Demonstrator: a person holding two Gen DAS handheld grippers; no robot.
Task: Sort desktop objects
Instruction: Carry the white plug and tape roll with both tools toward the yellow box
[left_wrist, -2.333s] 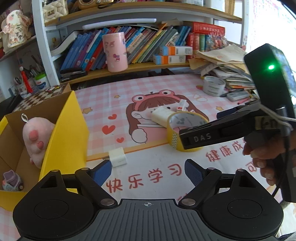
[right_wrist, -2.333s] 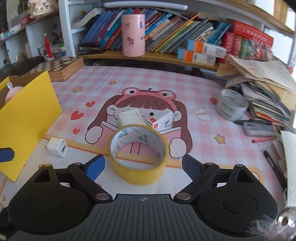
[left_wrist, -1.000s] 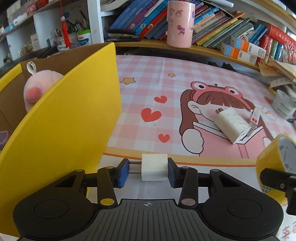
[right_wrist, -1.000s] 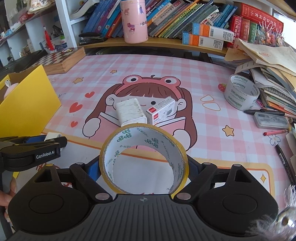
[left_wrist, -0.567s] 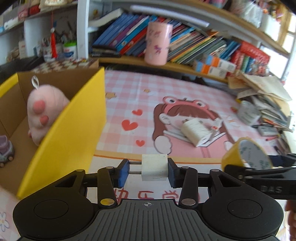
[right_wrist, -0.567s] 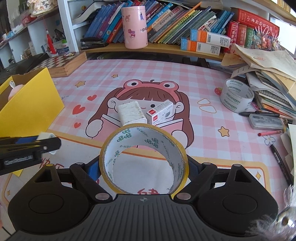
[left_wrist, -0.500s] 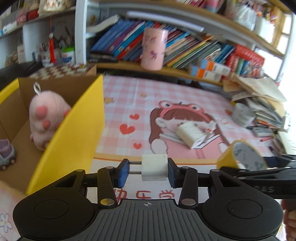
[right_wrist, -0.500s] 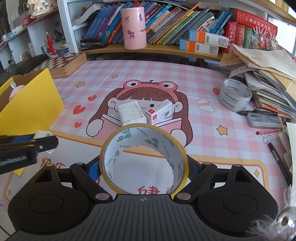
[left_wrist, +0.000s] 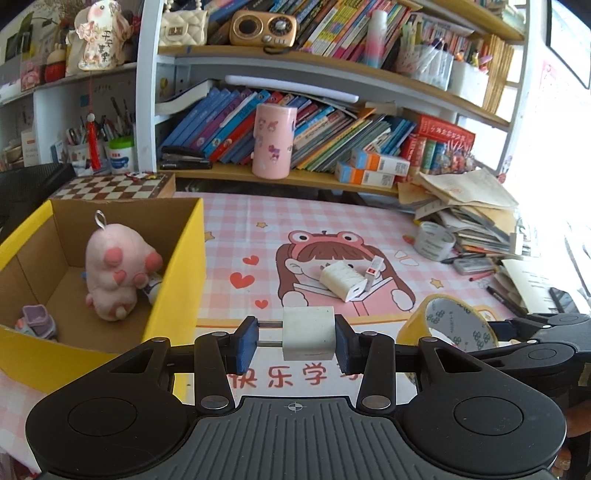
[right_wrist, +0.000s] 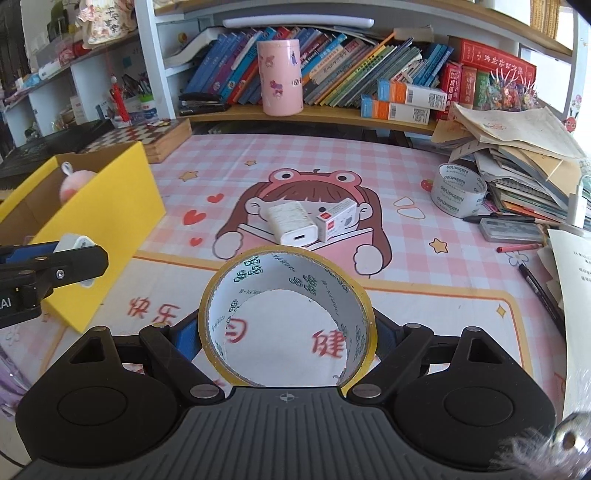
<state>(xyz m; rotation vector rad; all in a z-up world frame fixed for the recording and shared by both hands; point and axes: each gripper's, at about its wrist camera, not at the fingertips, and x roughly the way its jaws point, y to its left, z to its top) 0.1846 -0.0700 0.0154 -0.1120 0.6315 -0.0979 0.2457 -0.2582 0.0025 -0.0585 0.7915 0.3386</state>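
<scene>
Above a pink cartoon desk mat (left_wrist: 369, 221), a white charger cube (left_wrist: 308, 333) is pinched between the blue pads of the left gripper (left_wrist: 295, 338) beside the yellow cardboard box (left_wrist: 181, 273), while a yellow tape roll (right_wrist: 286, 317) is clamped across its width by the right gripper (right_wrist: 284, 336).

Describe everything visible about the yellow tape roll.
The tape roll is a wide ring of yellow tape on a white core printed with small green logos. It looks partly used, with a thin yellow layer. It stands on edge, its opening facing the right wrist camera, clamped across its width by the right gripper and lifted off the desk mat. Only the blue pads touch it.
</scene>
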